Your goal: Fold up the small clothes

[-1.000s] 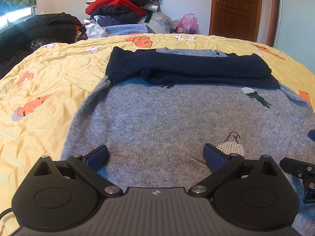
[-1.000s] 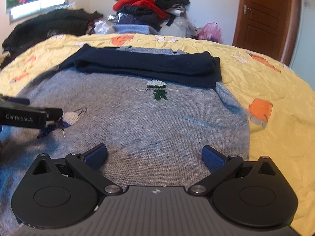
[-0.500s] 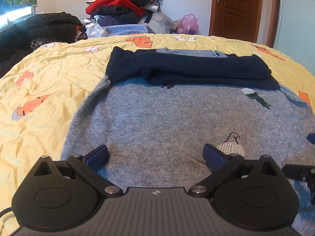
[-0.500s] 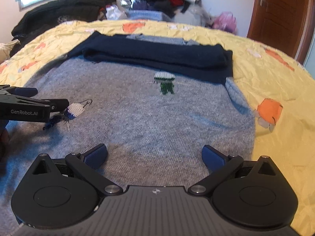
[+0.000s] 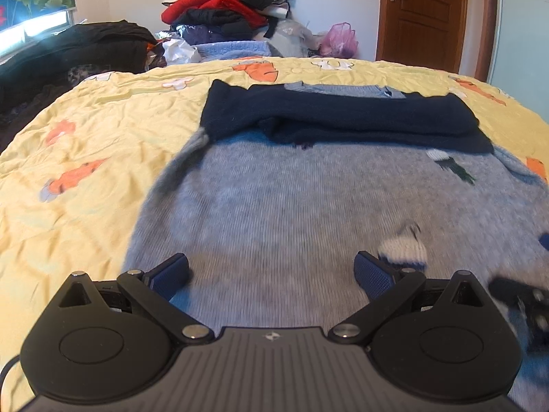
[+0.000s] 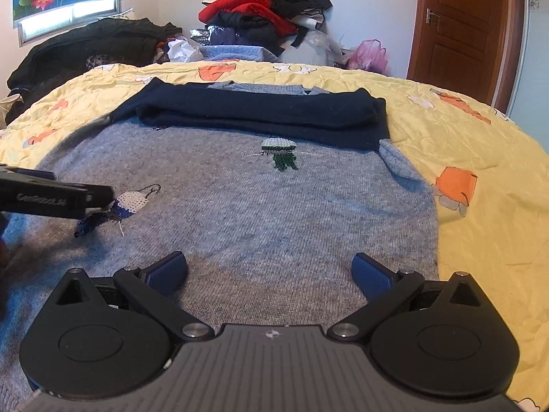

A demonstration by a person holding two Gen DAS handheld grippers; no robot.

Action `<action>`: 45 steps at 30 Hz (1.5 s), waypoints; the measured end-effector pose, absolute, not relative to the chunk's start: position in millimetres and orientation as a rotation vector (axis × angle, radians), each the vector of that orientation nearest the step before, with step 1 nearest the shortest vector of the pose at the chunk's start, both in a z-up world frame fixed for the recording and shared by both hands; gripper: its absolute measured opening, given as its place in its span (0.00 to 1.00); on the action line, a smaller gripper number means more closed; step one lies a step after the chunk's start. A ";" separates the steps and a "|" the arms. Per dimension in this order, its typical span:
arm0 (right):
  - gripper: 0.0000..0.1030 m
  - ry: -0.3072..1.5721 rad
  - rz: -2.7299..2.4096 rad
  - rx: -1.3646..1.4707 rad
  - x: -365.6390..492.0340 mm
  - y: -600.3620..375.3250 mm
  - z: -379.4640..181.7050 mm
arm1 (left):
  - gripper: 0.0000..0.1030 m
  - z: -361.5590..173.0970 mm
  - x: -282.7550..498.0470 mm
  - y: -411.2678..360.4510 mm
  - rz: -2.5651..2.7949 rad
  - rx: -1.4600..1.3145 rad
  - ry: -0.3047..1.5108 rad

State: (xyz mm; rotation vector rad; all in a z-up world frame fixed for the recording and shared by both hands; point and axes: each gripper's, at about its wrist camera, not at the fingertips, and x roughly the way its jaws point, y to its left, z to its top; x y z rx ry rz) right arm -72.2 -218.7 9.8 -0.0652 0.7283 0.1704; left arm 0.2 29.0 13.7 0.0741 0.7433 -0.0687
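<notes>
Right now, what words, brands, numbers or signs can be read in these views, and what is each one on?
"GenRobot.AI": white print on the side of the left hand-held gripper in the right wrist view, blurred but just readable.
Small emblem on the right hand-held gripper body: a symbol, no letters.
No other text.

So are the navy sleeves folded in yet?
Yes. Both navy sleeves lie folded across the top of the grey sweater, stacked in a band; the body below is spread flat, unfolded.

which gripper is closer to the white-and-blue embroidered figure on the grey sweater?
Left. The left gripper has the white-and-blue figure beside its right finger; the right gripper sits further right.
</notes>
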 end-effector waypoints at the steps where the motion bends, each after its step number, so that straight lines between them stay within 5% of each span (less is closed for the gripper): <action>1: 1.00 0.728 0.170 -0.065 -72.2 -218.7 9.9 | 1.00 14.6 -6.3 30.2 -0.072 0.073 0.755; 45: 1.00 0.740 0.163 -0.068 -121.9 -219.2 13.4 | 1.00 8.9 -44.1 38.3 -0.149 0.071 0.732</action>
